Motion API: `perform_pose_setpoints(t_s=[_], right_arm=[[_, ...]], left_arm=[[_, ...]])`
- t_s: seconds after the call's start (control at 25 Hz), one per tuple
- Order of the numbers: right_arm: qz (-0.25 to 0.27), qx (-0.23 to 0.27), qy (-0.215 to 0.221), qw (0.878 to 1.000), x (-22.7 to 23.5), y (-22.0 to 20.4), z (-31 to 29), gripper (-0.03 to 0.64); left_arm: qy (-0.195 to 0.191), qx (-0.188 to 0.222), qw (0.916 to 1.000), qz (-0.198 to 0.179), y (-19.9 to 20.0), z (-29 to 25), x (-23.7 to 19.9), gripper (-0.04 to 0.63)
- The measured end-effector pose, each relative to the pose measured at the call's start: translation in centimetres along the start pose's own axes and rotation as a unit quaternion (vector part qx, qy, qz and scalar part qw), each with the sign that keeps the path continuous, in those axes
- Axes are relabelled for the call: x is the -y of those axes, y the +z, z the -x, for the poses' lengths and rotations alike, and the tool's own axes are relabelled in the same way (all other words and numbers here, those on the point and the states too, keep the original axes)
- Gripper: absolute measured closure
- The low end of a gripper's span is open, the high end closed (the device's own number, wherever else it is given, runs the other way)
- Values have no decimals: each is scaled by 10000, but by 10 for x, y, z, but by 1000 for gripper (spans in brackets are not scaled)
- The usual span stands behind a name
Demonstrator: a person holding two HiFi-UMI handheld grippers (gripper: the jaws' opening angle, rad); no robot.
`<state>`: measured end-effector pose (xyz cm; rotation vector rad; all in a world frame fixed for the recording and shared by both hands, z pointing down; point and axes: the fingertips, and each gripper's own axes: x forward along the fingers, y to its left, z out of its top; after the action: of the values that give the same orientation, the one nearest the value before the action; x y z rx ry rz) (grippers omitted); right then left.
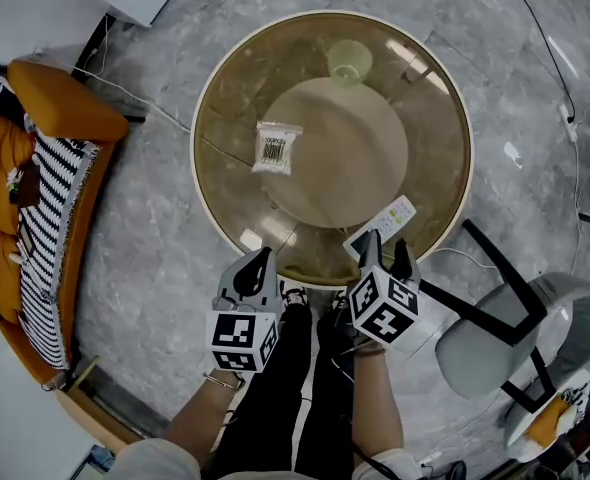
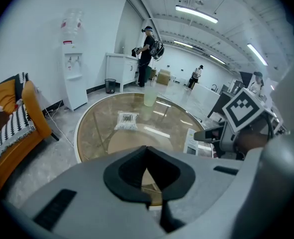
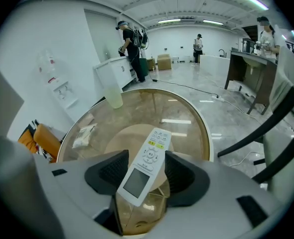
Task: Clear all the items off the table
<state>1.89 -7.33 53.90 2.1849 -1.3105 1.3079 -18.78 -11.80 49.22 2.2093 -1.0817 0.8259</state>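
On the round glass table (image 1: 200,168) a white remote control (image 1: 383,226) lies at the near right edge. My right gripper (image 1: 387,246) is open around it; in the right gripper view the remote (image 3: 146,166) sits between the pads with a gap on its left side. My left gripper (image 1: 263,258) is shut and empty, hovering at the table's near rim, as the left gripper view (image 2: 147,151) shows. A clear bag with a barcode label (image 1: 277,147) lies left of centre. A pale green cup (image 1: 349,62) stands at the far side.
An orange sofa with a striped cushion (image 1: 35,198) stands on the left. A grey chair with black legs (image 1: 515,328) is close on the right. Cables run over the marble floor. A water dispenser (image 2: 72,78) and several people stand far off.
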Motion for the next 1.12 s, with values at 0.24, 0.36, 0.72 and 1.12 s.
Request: perform_pose_setpoints(t_s=[0.24,0.36,0.72,1.12], right_arm=[[-371,-252,-354,9984,-1,-11,-25,318],[-451,-289,-489,9974,-2,-14,-35,316],[-144,-370,-857,9955,-1,-19,-51,316],[257,-554,-801,9949,0,-18,-52,333]], left_arm=[[-65,-180,9998,-79,-6,-5,-10,588],[-109,-208,9996,-125,-5,-8,-11,588],[-206,-215,9995,-108,-3,-17,-18,588],[-223,-223,9995,-23,-11,-15,-18,588]])
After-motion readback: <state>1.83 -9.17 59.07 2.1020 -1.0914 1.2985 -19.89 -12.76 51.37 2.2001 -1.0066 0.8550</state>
